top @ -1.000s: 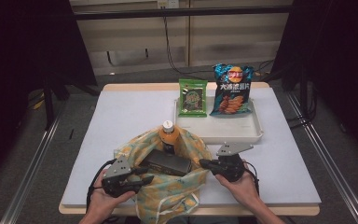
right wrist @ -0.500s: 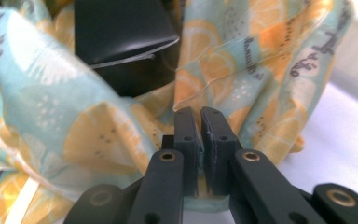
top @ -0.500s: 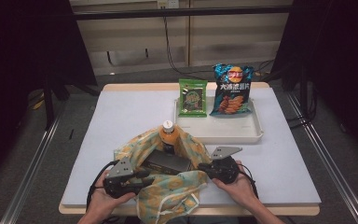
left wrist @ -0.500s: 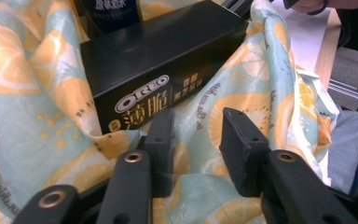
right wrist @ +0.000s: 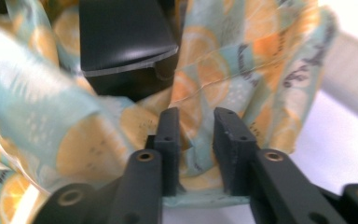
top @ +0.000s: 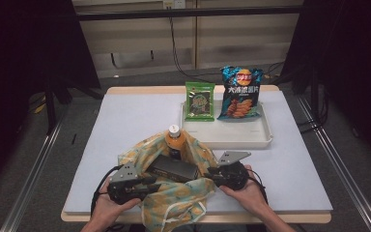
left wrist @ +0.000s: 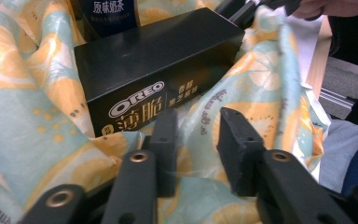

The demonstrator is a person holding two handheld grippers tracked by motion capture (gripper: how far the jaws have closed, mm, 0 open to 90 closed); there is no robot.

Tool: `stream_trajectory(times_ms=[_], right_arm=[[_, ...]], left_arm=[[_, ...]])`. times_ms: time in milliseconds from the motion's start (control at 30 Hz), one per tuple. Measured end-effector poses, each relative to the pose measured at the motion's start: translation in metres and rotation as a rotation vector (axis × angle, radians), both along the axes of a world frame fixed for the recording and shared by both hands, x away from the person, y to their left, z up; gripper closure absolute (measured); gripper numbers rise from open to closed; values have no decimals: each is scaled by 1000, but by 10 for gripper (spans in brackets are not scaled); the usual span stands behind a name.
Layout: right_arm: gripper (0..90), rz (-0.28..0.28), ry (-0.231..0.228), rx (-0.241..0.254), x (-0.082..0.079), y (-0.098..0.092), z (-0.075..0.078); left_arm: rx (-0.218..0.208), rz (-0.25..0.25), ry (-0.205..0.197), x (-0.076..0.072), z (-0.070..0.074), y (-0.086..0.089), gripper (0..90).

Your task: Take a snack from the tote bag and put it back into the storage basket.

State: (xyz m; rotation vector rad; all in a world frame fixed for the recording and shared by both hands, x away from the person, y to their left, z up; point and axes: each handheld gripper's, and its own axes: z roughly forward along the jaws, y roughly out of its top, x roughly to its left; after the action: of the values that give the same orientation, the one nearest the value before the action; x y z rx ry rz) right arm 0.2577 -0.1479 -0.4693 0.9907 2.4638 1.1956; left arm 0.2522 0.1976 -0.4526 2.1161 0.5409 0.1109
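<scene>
- While the Oreo box [top: 173, 168] and orange-capped bottle [top: 174, 140] already sit inside the lemon-print bag [top: 174, 203] at the worktop's [top: 125, 116] near edge, seaweed pack [top: 199, 100] and chips [top: 240, 93] wait on the tray [top: 222, 140].
- Left gripper [left wrist: 196, 140] looks parted around bag cloth, no clear pinch; right gripper [right wrist: 196, 140] has just been opening, cloth loose between its jaws.

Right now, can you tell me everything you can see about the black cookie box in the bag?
The black box is a long, flat carton, cardboard by its look, with white OREO lettering and pale Chinese characters on one long side. It is closed and lies on its side, slightly slanted, inside the open lemon-print bag. The bag's soft cloth wraps around and under it. The orange-capped bottle stands just behind it, and whether they touch is unclear.
</scene>
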Motion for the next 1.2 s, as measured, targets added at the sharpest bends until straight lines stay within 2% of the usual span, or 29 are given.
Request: stream_trajectory(times_ms=[67,167,200,233,333,367,400,467,567,600,667,800,900,933,967,1033,1100,1200], right_arm=[[654,-10,-14,42,-2,-4,8],[618,-14,-26,65,-4,-5,13],[573,-6,-47,91,-5,-6,20],[569,-5,-56,106,-6,-6,24],[580,4,-67,125,-6,-6,29],[604,26,-69,134,-6,-3,31],[626,35,-73,141,-6,-1,33],[656,57,-72,166,-6,3,36],[674,75,-73,172,-5,10,39],[678,104,-63,172,-3,18,40],[676,116,-55,167,-1,23,39],[628,169,-25,120,12,47,31],[591,174,-25,121,16,53,29],[579,176,-25,129,18,55,28],[540,170,-31,123,21,59,26],[528,165,-32,116,23,61,24],[435,154,-46,126,24,61,22],[387,149,-45,113,23,61,22]], left_arm=[[6,6,-4,-1,1,-2,643],[1,3,-8,-2,2,-3,644],[-10,9,-5,-2,2,-4,644],[-16,8,-10,-2,1,-4,643],[-24,19,-5,-1,2,-4,644],[-16,22,-10,0,3,-4,644],[-35,23,-6,1,3,-5,644],[-37,19,-5,1,3,-6,645],[-32,20,-7,1,3,-7,645],[-32,20,-10,2,4,-7,645],[-33,22,-10,2,4,-7,645],[-39,26,2,3,3,-7,657],[-32,24,1,4,3,-7,657],[-41,23,1,4,3,-6,657],[-43,29,4,4,3,-6,657],[-41,27,2,5,3,-5,657],[-51,40,6,6,4,-3,657],[-58,42,1,7,5,0,657]])
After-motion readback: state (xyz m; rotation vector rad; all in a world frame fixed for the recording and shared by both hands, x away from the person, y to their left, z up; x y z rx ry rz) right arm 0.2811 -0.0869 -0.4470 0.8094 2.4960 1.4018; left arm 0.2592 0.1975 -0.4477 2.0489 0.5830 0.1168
